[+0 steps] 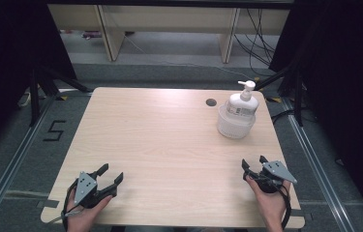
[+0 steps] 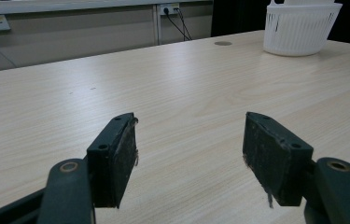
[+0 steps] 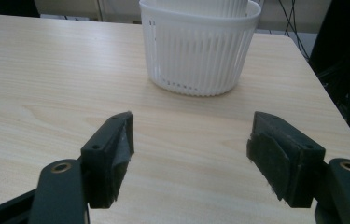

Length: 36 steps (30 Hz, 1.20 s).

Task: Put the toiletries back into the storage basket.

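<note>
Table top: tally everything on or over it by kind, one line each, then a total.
Pump bottle, white, standing in the basket: 1
Ribbed basket, white: 1
Grippers, black, open and holding nothing: 2, the left gripper and the right gripper
Total: 4

Left gripper point(image 1: 113, 177) sat low at the near left, jaws spread wide, nothing between them. Right gripper point(image 1: 253, 163) sat at the near right, jaws apart and likewise empty.

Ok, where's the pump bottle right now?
In the high view the pump bottle stands upright inside the white ribbed basket at the table's far right, beside the round cable hole.
</note>
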Each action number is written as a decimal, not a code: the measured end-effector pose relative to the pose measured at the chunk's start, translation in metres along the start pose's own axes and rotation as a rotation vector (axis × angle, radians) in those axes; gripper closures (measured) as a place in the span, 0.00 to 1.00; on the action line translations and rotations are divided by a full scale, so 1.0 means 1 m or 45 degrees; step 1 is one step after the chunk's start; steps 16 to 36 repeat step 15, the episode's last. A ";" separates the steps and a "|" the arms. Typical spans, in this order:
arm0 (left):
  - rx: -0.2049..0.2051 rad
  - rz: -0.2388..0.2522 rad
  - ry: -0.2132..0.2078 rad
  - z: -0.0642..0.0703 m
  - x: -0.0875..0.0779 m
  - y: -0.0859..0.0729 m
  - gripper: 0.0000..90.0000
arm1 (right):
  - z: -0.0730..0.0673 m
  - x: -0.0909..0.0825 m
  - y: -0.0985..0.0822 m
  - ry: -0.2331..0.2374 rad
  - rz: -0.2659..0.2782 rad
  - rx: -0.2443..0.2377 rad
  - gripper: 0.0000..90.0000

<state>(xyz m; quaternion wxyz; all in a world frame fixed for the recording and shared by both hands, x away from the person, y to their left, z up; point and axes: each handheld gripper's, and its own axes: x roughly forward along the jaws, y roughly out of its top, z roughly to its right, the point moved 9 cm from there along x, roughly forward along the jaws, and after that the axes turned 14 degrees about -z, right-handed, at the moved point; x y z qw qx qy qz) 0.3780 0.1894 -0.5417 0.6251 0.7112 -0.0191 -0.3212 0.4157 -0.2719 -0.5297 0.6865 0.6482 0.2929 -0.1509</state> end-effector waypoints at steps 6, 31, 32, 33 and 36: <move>-0.001 -0.001 -0.006 0.000 0.000 0.000 0.38 | -0.001 -0.001 -0.004 0.001 0.041 -0.010 0.35; -0.016 -0.004 -0.008 0.000 0.000 0.000 0.38 | -0.006 -0.004 -0.004 0.020 0.063 0.013 0.34; -0.016 -0.004 -0.008 0.000 0.000 0.000 0.38 | -0.006 -0.004 -0.004 0.020 0.063 0.013 0.34; -0.016 -0.004 -0.008 0.000 0.000 0.000 0.38 | -0.006 -0.004 -0.004 0.020 0.063 0.013 0.34; -0.016 -0.004 -0.008 0.000 0.000 0.000 0.38 | -0.006 -0.004 -0.004 0.020 0.063 0.013 0.34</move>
